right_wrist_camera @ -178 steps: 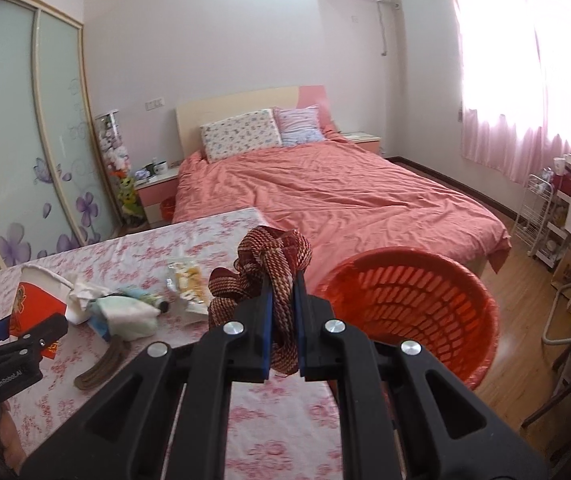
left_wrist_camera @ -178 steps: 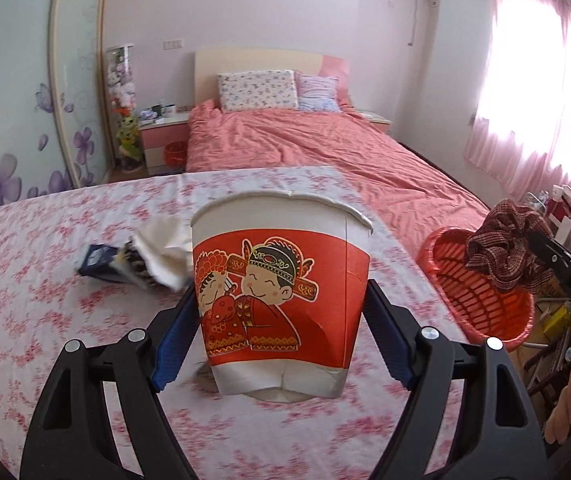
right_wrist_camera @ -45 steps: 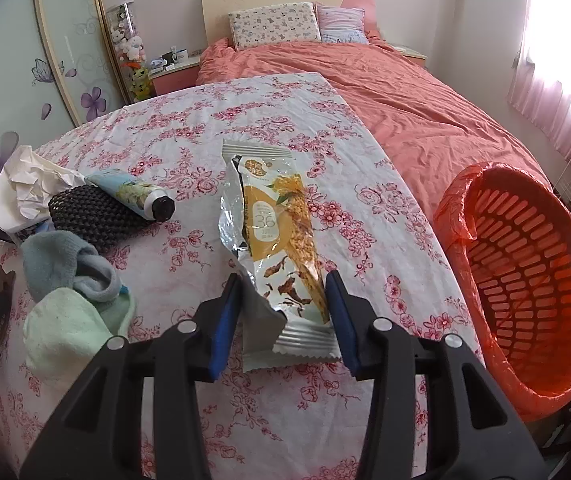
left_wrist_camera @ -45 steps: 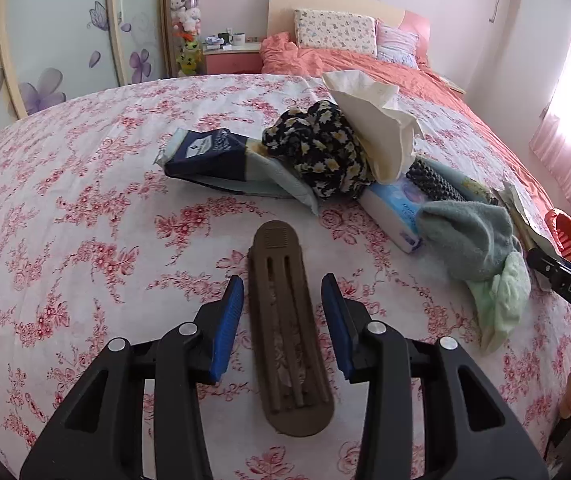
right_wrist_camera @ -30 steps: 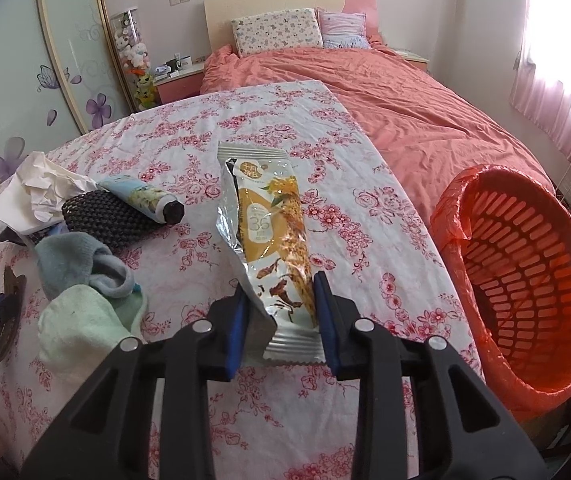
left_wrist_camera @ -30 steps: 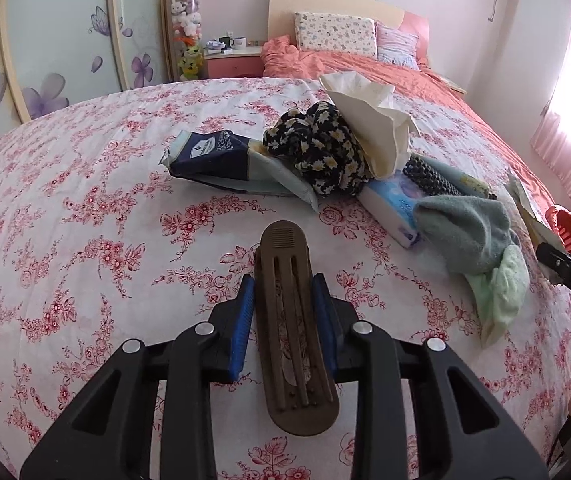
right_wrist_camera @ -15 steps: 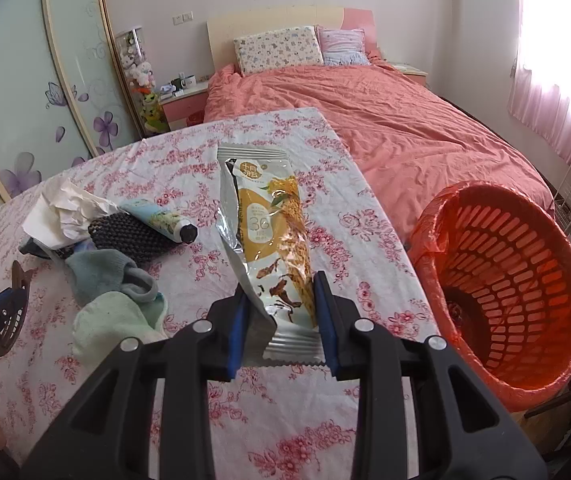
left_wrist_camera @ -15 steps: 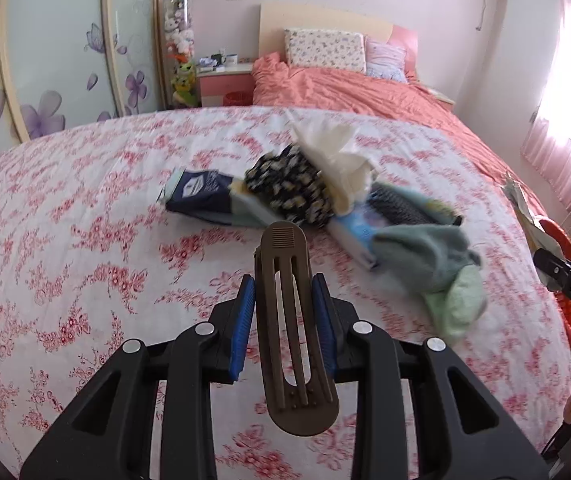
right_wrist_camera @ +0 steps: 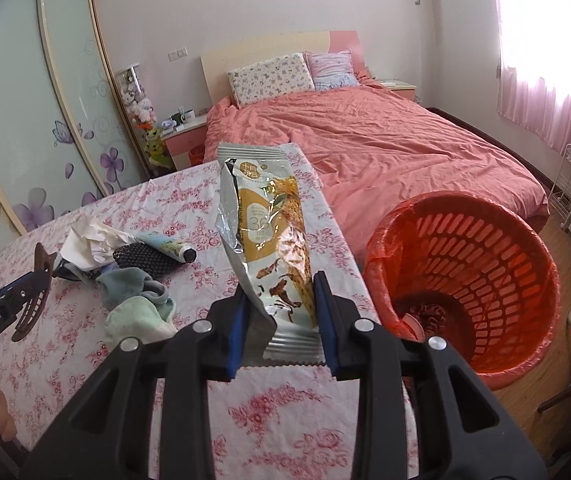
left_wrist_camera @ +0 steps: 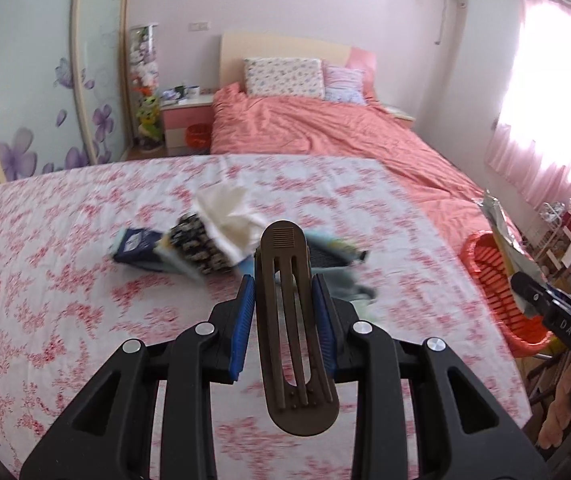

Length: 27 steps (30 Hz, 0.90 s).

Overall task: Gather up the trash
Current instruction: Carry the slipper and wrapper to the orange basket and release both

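Right gripper [right_wrist_camera: 281, 316] pinches wrapper [right_wrist_camera: 269, 240] upright, long axis vertical, over table | basket [right_wrist_camera: 517, 344] just right and lower, nearer this hand | left gripper [left_wrist_camera: 284, 322] pinches clip [left_wrist_camera: 291, 332], long axis along fingers, basket [left_wrist_camera: 469, 246] far right | writing: wrapper "36"; grippers "DAS", "GenRobot.AI".

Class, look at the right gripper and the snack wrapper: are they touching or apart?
Touching. In the right wrist view, the right gripper has both blue pads pressed against the wrapper's lower edges, holding it off the table.
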### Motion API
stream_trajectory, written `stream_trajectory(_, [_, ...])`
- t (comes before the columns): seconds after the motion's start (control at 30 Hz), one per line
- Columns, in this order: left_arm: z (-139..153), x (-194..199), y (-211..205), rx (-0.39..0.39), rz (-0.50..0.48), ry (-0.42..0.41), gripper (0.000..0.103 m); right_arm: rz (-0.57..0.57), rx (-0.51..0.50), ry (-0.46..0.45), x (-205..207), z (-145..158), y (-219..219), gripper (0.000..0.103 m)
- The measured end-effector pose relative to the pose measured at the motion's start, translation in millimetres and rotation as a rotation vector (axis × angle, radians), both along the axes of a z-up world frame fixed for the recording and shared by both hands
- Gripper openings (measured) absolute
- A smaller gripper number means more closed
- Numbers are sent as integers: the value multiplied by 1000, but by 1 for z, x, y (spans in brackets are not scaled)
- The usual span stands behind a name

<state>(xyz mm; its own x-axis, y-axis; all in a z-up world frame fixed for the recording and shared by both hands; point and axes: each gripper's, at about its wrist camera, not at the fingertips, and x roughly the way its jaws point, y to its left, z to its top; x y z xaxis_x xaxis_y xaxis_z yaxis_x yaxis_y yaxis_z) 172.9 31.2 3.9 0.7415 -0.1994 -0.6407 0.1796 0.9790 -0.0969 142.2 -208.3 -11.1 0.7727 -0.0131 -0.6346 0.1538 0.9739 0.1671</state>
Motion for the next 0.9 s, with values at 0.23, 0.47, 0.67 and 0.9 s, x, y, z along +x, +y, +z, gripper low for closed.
stream_trajectory(0.23, [11,-5,-43,-25,-88,-27,30,-62,4,-23,-24,8,-28,31])
stream_trajectory(0.47, [18,-8,-93,-38,-191,-50,30,-137,21,-39,-42,7,-62,31])
stream_trajectory(0.67, [19,-8,-135,-62,-274,-50,30,-200,35,-49,-50,5,-93,31])
stream_trajectory(0.9, [15,-5,-189,-92,-369,-29,30,-265,52,-38,-48,-7,-131,31])
